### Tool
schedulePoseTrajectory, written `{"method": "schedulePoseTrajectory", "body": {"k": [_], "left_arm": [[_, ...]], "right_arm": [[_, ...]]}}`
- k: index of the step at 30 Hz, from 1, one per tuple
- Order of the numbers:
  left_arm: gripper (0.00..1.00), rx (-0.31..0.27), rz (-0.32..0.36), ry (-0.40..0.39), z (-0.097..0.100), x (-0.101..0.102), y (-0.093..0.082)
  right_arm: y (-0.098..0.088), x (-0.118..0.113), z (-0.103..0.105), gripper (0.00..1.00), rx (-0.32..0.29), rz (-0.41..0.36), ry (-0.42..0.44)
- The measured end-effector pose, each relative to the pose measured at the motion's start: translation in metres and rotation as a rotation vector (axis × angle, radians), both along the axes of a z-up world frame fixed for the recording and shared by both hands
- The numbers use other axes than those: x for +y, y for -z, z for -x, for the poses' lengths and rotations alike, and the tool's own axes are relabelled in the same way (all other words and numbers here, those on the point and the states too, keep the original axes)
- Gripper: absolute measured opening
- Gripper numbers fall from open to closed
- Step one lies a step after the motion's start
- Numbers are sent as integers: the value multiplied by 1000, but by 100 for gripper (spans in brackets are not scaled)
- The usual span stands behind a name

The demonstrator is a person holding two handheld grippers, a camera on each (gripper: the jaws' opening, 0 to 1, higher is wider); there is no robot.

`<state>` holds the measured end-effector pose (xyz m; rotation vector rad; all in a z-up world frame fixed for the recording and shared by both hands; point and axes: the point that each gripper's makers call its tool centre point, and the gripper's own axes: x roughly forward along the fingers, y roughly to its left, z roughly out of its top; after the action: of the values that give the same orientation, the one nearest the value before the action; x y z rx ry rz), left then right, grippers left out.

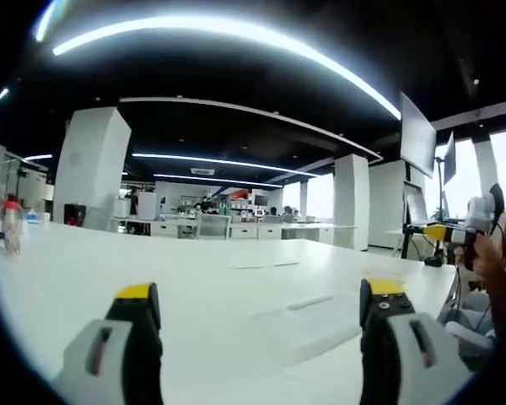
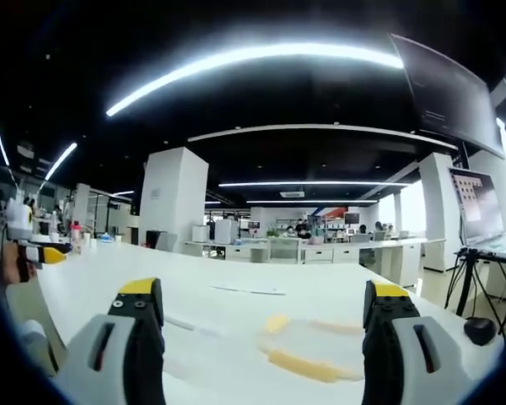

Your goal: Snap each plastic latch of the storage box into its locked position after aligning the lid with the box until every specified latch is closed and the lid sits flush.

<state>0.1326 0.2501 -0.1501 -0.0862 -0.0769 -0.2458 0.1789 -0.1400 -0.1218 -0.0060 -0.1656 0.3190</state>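
In the right gripper view a low, pale, nearly see-through shape lies on the white table [image 2: 110, 295]. It carries yellow strips [image 2: 308, 365] that look like the storage box's latches; lid and box cannot be told apart. My right gripper [image 2: 262, 288] hovers open just short of it, with nothing between the jaws. My left gripper [image 1: 259, 289] is open over bare table [image 1: 110, 270], where a faint flat outline [image 1: 308, 302] shows ahead. Each gripper also shows in the other's view: the right gripper [image 1: 451, 232] at the right edge, the left gripper [image 2: 44, 253] at the left edge, each held by a hand.
A small bottle [image 1: 13, 224] stands at the table's far left. A monitor on a stand [image 1: 417, 135] and a laptop [image 2: 476, 207] sit off the table's right end. White pillars [image 2: 173, 198] and desks [image 1: 236, 228] line the room behind.
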Motion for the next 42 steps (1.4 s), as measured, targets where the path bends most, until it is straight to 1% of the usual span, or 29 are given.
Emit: {"method": "schedulePoseTrajectory", "body": {"k": [6, 15, 19, 22, 32, 36, 42], "left_arm": [[99, 5, -21, 47, 0, -8, 1], [99, 21, -52, 170, 4, -30, 4], [99, 34, -56, 204, 5, -37, 7], [99, 37, -58, 218, 6, -41, 7], [99, 22, -73, 234, 8, -46, 3], [99, 15, -64, 241, 6, -48, -1], [99, 21, -57, 245, 3, -48, 2]], "right_arm": [[-1, -1, 0, 99, -4, 4, 3], [0, 3, 1, 99, -1, 13, -9], [0, 4, 2, 99, -3, 17, -13], [0, 3, 2, 99, -4, 20, -15], [2, 7, 1, 99, 2, 29, -24], [3, 10, 1, 99, 5, 33, -30], [6, 12, 1, 98, 15, 38, -31]]}}
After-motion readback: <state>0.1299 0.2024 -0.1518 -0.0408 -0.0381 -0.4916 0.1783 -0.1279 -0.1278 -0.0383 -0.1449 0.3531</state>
